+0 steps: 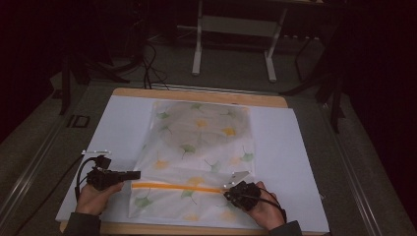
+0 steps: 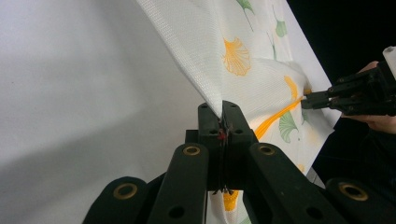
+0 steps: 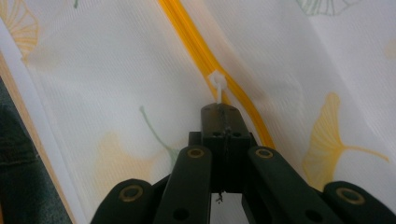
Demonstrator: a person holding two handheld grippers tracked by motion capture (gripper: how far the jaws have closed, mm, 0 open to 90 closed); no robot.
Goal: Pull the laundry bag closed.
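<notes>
Floppy white mesh laundry bag (image 1: 196, 152) with ginkgo print: left gripper (image 2: 223, 122) pinches its edge, right gripper (image 3: 219, 122) pinches the white zipper pull (image 3: 217, 86) — the best handles, I reckon.

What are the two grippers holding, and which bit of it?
The left gripper pinches the mesh bag by its fabric edge near the end of the orange zipper. The right gripper pinches the white zipper pull.
</notes>
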